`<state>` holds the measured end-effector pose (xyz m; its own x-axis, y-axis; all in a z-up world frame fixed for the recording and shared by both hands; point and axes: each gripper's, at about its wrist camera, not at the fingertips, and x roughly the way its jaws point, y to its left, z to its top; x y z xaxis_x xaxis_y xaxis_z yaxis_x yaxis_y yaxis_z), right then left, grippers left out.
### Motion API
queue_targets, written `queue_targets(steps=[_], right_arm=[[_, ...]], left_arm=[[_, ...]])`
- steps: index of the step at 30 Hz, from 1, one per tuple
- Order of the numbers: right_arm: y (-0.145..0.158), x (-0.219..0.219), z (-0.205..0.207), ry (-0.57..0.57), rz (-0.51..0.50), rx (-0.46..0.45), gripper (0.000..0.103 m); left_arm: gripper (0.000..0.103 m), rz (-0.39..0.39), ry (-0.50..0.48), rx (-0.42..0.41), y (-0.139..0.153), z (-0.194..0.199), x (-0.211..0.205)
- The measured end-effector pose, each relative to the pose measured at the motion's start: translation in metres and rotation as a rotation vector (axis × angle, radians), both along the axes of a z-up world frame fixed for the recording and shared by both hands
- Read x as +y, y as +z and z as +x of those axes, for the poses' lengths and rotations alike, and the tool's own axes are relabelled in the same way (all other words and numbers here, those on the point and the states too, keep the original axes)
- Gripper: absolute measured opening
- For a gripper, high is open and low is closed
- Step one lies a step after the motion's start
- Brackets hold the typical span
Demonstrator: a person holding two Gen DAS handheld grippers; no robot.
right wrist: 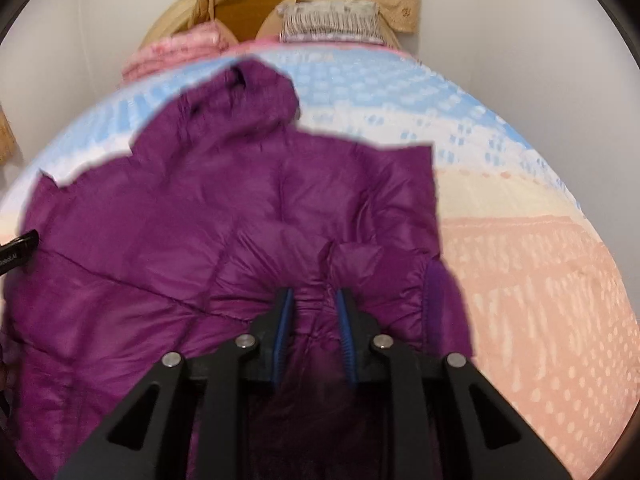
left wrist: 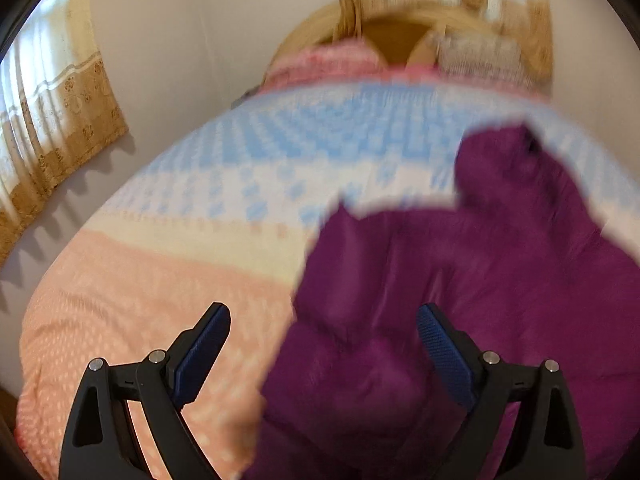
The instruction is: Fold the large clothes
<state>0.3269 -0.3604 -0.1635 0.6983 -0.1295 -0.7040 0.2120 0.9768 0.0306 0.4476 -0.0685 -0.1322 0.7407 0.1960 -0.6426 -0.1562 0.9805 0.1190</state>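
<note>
A purple puffy hooded jacket (right wrist: 168, 208) lies spread on a bed, hood toward the headboard. My right gripper (right wrist: 312, 300) is shut on a bunched fold of the jacket near its lower edge; the fabric puckers between the blue pads (right wrist: 283, 320). In the left wrist view the jacket (left wrist: 460, 272) fills the right half. My left gripper (left wrist: 322, 320) stands open wide above the jacket's left edge, one finger over the bedspread, the other over purple fabric. Nothing is pinched between its pads. A black tip of the left gripper (right wrist: 20, 242) shows at the left edge of the right wrist view.
The bedspread (left wrist: 160, 280) is pink near me and blue-and-white checked farther off. A wooden headboard (right wrist: 240, 4), a pink folded blanket (right wrist: 176, 52) and a grey pillow (right wrist: 332, 20) are at the far end. Curtains (left wrist: 48, 112) hang at the left by a white wall.
</note>
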Motion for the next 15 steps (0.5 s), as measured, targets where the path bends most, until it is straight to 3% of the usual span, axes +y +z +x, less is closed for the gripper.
queue_targets(steps=[3, 6, 12, 15], right_arm=[[0.032, -0.014, 0.007, -0.063, 0.07, -0.067, 0.032], [0.042, -0.022, 0.03, -0.147, 0.067, -0.079, 0.034], [-0.004, -0.034, 0.083, -0.228, 0.028, 0.041, 0.039], [-0.028, -0.038, 0.081, -0.238, 0.022, 0.079, 0.039]], left_arm=[[0.095, -0.011, 0.042, -0.048, 0.026, 0.021, 0.013], [0.095, 0.01, 0.136, -0.016, 0.019, 0.056, 0.026], [0.095, 0.031, 0.156, 0.133, -0.037, 0.102, 0.021], [0.095, 0.075, 0.13, 0.179, -0.064, 0.105, 0.009]])
